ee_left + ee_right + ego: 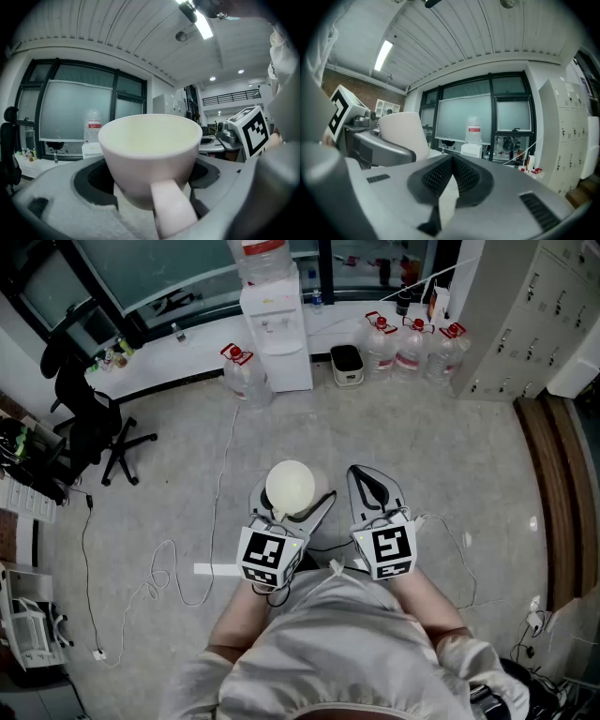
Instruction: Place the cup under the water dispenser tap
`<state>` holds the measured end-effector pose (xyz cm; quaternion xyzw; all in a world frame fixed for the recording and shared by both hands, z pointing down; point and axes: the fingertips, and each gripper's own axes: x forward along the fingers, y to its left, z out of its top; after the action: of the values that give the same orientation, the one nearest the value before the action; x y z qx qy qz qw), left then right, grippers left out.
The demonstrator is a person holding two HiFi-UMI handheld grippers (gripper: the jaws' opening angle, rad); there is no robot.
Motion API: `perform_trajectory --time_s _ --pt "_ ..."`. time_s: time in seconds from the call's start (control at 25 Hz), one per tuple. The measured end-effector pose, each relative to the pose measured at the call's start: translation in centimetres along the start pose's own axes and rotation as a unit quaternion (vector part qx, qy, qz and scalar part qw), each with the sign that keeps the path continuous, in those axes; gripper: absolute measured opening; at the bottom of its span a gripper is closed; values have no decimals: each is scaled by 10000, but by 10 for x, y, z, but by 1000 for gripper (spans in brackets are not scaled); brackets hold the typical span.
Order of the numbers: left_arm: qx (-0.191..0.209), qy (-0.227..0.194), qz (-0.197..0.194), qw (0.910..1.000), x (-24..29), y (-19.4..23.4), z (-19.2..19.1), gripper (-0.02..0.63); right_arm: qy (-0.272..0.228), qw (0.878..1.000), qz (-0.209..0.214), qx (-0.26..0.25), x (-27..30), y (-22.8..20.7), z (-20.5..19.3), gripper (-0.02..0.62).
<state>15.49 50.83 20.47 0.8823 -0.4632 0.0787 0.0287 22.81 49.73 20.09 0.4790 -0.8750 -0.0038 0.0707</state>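
A cream cup [290, 486] with a handle sits between the jaws of my left gripper [292, 495], which is shut on it. In the left gripper view the cup [149, 152] fills the middle, upright, its handle [171, 211] pointing back at the camera. My right gripper [360, 472] is held just to the right of it, shut with nothing between its pads [440, 176]. The cup [404, 133] also shows at the left of the right gripper view. The white water dispenser [275, 324] with a bottle on top stands far ahead by the window wall.
Several red-capped water jugs [246, 371] [412, 348] stand on the floor on both sides of the dispenser, with a small bin-like box [347, 365] between. A black office chair [89, 418] is at the left, lockers [534, 315] at the right, cables [169, 568] across the floor.
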Motion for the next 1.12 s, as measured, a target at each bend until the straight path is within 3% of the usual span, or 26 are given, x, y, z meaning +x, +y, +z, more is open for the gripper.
perform_trajectory --time_s 0.72,1.12 --pt "-283 313 86 9991 19 15 -28 448 331 9988 142 325 24 -3 -34 28" --pt "-436 335 208 9983 45 88 -40 448 566 9974 109 435 93 -10 -49 29"
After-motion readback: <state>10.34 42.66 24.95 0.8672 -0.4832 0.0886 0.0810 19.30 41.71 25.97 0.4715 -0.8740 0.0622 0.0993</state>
